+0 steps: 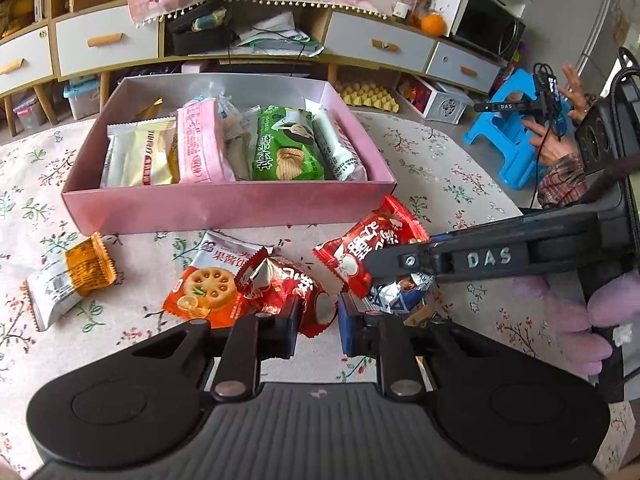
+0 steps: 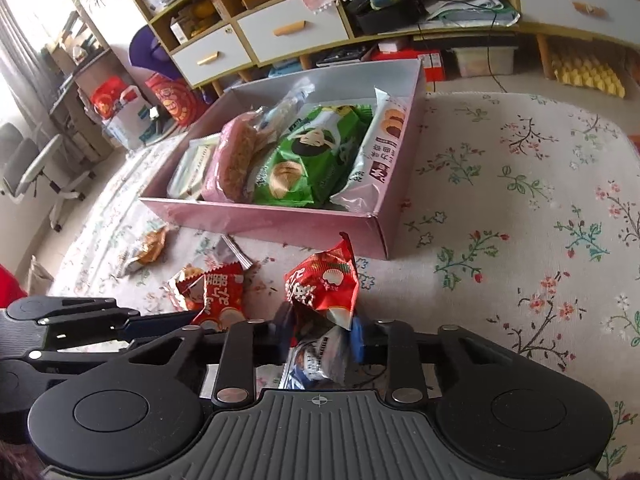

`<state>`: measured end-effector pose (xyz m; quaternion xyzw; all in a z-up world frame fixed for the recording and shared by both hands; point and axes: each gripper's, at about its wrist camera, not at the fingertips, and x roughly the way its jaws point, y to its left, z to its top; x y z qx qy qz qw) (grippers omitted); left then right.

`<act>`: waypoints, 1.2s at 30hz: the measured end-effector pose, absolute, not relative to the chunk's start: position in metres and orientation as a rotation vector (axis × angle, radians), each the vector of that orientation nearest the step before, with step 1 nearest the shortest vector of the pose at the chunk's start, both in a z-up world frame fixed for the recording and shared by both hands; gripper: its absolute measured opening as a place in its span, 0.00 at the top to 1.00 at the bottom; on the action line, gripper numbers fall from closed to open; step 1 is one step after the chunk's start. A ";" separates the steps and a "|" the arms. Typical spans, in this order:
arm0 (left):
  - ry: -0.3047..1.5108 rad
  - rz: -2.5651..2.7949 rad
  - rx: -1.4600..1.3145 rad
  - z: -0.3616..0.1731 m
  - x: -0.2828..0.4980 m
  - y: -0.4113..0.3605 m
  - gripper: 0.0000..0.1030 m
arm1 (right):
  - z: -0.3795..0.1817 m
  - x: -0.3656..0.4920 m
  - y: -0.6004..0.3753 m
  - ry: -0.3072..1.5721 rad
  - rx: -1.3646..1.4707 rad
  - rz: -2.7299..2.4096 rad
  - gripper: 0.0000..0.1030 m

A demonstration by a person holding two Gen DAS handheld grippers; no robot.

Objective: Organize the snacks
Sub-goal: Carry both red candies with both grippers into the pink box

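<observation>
my right gripper [image 2: 320,336] is closing its jaws on a blue and silver foil snack packet [image 2: 316,360], with a crinkled red foil snack packet [image 2: 322,284] pressing against it at 12 o'clock. my left gripper [image 1: 318,320] is sitting half open around the corner of another red foil snack packet [image 1: 292,292]. the open pink cardboard box [image 1: 224,208] of snacks is resting at 11 o'clock on the floral tablecloth [image 1: 440,168]. an orange biscuit packet [image 1: 208,292] is lying at 10 o'clock of my left gripper.

A lived-in family living room, floral tablecloth [image 2: 520,208], long sideboard with white drawers [image 1: 108,42], oranges [image 1: 433,24] beside a microwave [image 1: 486,26], blue plastic stool [image 1: 508,140]
</observation>
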<state>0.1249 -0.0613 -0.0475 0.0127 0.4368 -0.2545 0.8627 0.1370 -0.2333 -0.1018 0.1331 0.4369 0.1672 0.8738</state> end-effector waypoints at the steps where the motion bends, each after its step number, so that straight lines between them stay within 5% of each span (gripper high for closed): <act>1: 0.915 -0.535 0.027 -0.046 0.124 -0.059 0.82 | -0.101 0.136 -0.235 0.913 0.291 0.348 0.76; 19: 0.824 -0.521 -0.029 -0.008 0.134 -0.029 0.82 | -0.054 0.127 -0.252 0.798 0.430 0.352 0.78; 36: 0.740 -0.434 0.005 -0.010 0.217 -0.028 0.82 | -0.063 0.223 -0.243 0.756 0.536 0.292 0.78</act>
